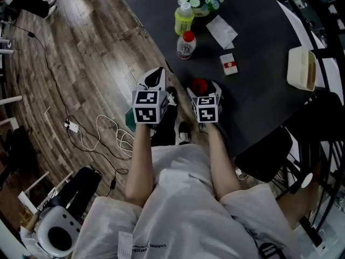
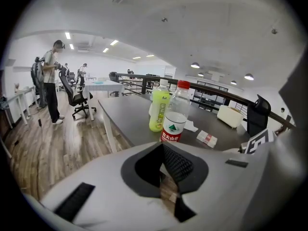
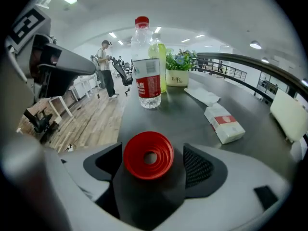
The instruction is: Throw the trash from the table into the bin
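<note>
The right gripper (image 3: 153,163) stands with jaws spread wide around a red ridged plastic ring (image 3: 148,154) on the dark grey table (image 3: 192,114), lower middle of its view, probably framing it for pickup. The left gripper (image 2: 162,166), jaws together and empty, waits beside the table's edge.

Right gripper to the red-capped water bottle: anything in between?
Right gripper view: a red ring-shaped disc sits between the right gripper's open fingers; past it, only bare dark table up to the water bottle.
</note>
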`<act>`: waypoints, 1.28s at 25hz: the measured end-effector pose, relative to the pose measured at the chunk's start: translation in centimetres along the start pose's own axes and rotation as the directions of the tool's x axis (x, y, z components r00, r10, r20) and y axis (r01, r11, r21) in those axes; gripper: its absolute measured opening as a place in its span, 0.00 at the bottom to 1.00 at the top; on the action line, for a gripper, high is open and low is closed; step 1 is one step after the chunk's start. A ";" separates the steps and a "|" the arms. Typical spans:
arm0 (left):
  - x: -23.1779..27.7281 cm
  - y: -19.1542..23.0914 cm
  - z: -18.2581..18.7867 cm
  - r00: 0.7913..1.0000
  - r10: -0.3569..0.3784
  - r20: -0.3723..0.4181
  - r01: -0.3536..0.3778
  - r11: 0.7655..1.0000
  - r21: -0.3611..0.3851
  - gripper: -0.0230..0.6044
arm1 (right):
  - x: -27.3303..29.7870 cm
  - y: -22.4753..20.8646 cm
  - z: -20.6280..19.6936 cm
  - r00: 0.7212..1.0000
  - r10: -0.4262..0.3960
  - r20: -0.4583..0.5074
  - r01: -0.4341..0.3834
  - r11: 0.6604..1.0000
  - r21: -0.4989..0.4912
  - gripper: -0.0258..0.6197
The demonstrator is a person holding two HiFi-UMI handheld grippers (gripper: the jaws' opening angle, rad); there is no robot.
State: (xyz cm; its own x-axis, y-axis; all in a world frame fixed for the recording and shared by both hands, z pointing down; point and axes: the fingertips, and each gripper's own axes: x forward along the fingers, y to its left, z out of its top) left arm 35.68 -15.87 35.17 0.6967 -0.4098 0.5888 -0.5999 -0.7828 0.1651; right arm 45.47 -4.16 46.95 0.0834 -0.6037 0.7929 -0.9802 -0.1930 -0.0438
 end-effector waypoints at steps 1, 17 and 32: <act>0.0 0.4 0.2 1.000 0.003 0.001 -0.003 1.000 0.001 0.08 | 0.4 -0.1 -0.1 1.000 -0.014 -0.016 0.014 1.000 0.002 0.69; -7.0 -1.1 2.2 0.989 0.064 0.137 -0.061 0.998 -0.021 0.08 | -6.5 2.0 2.4 0.994 0.030 0.109 -0.016 0.992 -0.123 0.56; -17.6 -2.9 -5.0 0.963 0.222 0.152 -0.209 0.973 -0.100 0.08 | -12.0 5.1 -1.9 0.974 0.115 0.193 -0.086 0.985 -0.153 0.56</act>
State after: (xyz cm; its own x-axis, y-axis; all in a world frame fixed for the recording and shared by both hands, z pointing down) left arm 23.22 -4.05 28.26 0.5974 -0.6400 0.4832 -0.7684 -0.6294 0.1163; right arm 39.14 3.53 38.34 0.0036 -0.7597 0.6502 -0.9996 -0.0204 -0.0183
